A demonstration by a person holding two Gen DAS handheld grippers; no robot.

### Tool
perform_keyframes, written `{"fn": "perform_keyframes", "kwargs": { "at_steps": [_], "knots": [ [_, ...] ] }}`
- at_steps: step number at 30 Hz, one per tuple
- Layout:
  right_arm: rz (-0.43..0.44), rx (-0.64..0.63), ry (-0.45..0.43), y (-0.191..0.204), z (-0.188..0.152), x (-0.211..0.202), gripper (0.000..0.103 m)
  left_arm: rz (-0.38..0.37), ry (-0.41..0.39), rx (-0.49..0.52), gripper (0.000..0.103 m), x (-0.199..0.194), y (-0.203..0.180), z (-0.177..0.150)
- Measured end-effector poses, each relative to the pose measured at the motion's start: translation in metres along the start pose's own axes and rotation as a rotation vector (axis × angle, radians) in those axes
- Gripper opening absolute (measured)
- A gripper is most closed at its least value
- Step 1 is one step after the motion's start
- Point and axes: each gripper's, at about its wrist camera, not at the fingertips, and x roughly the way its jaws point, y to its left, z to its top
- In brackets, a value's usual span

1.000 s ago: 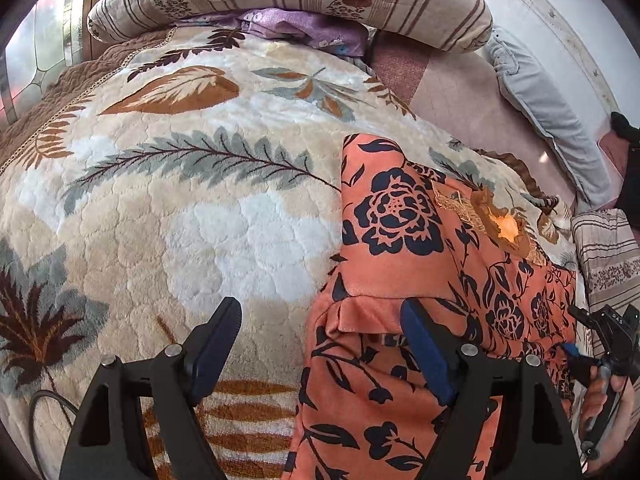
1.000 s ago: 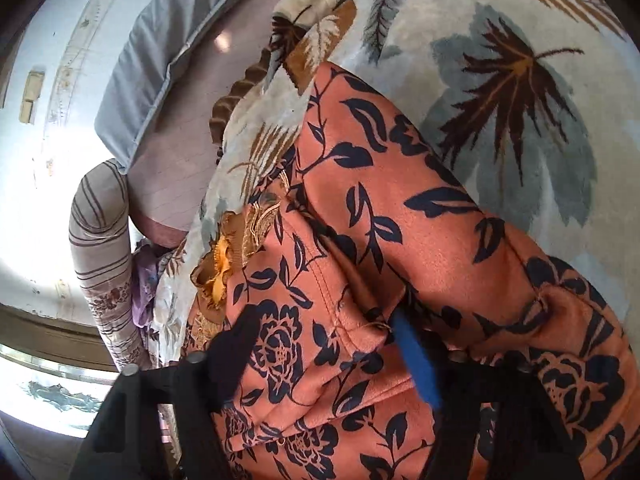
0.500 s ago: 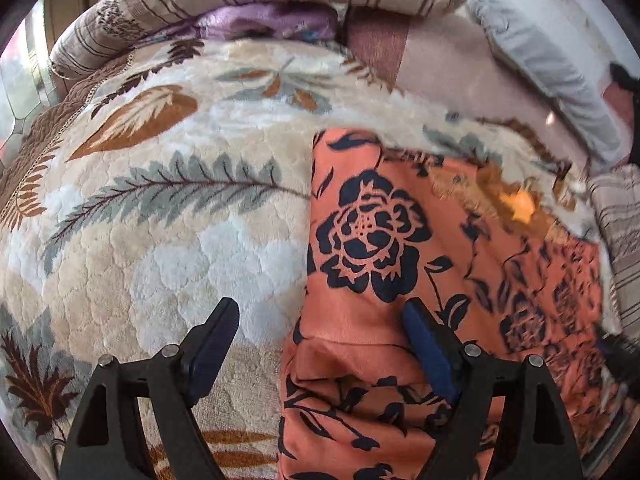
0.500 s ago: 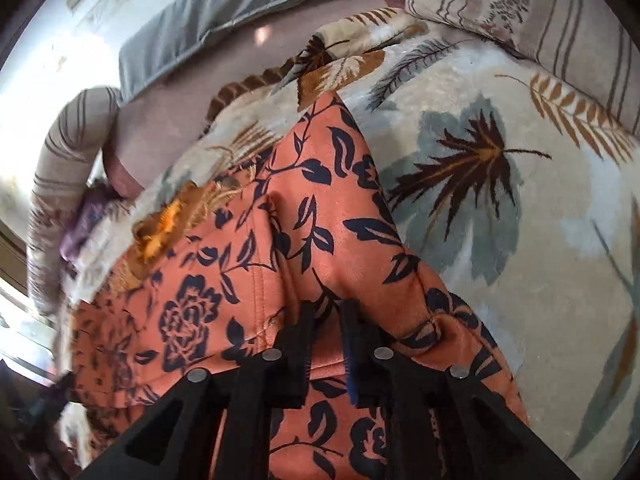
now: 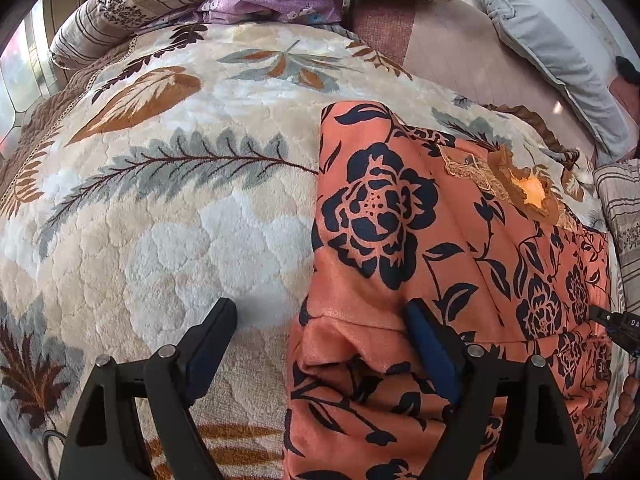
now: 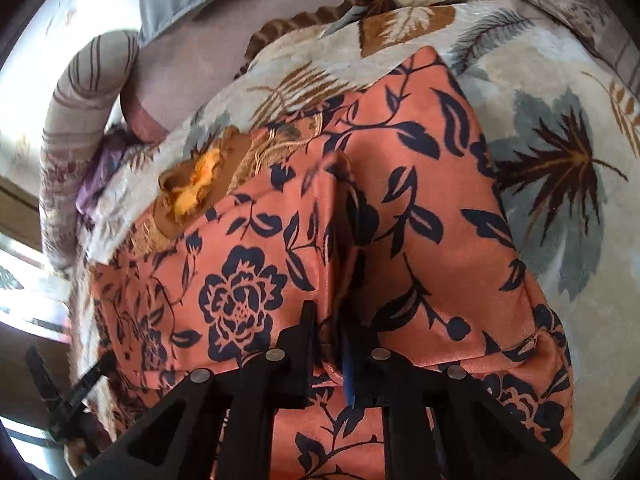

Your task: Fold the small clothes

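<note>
Two grippers over a bed's leaf-patterned blanket (image 5: 168, 240) — left gripper (image 5: 320, 344) jaws wide, straddling the orange floral garment's (image 5: 400, 220) edge, right gripper (image 6: 328, 344) jaws pinched on a raised fold.

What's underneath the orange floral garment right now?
The orange garment lies on the leaf-print blanket, which shows all around it. The right gripper is pinching a fold of it. Whatever sits beneath the fabric itself is covered.
</note>
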Motion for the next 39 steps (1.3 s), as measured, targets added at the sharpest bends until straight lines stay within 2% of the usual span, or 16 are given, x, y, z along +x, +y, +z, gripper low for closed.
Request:
{"fn": "perform_keyframes", "kwargs": {
  "at_steps": [2,8,10,13,14,19,21,24,26,27,30,32,33,34,36,39],
  "knots": [
    [-0.068,-0.095,-0.021,0.018,-0.001,-0.007,0.009,-0.011,-0.001,-0.013,0.086,-0.006,0.003,0.0],
    [-0.207,-0.241,-0.296,0.041,-0.009,-0.08,0.008,-0.002,-0.11,-0.023,0.086,-0.038,0.009,0.009],
    [-0.259,-0.24,-0.292,0.027,-0.014,-0.071,0.008,0.003,-0.145,-0.037,0.086,-0.04,0.008,0.015],
    [-0.168,-0.185,-0.08,-0.003,-0.019,-0.02,0.015,0.096,-0.01,0.035,0.086,0.003,-0.005,0.015],
    [-0.141,-0.158,-0.089,-0.012,-0.023,-0.02,0.018,0.142,0.07,0.088,0.091,0.026,-0.01,0.01],
    [-0.039,0.045,-0.281,-0.039,-0.014,-0.074,0.066,0.139,-0.019,0.075,0.098,0.017,-0.001,0.004],
    [0.115,0.061,-0.343,-0.034,-0.006,-0.092,0.066,0.153,-0.071,0.072,0.097,0.007,0.002,0.004],
    [0.36,0.047,-0.281,-0.024,0.005,-0.079,0.083,0.166,-0.134,0.057,0.097,0.002,0.001,0.001],
    [0.336,0.054,-0.152,-0.029,0.012,-0.032,0.088,0.205,-0.008,0.096,0.099,0.033,-0.001,0.001],
    [0.282,0.097,-0.058,-0.041,0.015,-0.001,0.085,0.18,-0.04,0.059,0.099,0.024,0.005,0.003],
    [0.367,0.156,-0.158,-0.052,0.015,-0.023,0.081,0.104,-0.101,0.006,0.098,-0.006,0.016,0.005],
    [0.397,0.116,-0.252,-0.049,0.016,-0.044,0.087,0.132,-0.148,0.039,0.098,-0.011,0.012,0.002],
    [0.377,0.124,-0.278,-0.053,0.017,-0.045,0.092,0.163,-0.086,0.069,0.098,0.004,0.009,0.001],
    [0.318,0.153,-0.261,-0.062,0.021,-0.033,0.1,0.169,0.023,0.085,0.1,0.028,0.009,-0.001],
    [0.296,0.229,-0.167,-0.086,0.025,-0.001,0.099,0.148,-0.008,0.022,0.102,0.017,0.015,0.003],
    [0.349,0.226,-0.248,-0.077,0.012,-0.047,0.099,0.102,-0.075,-0.011,0.102,-0.014,0.02,0.001]
  ]
}}
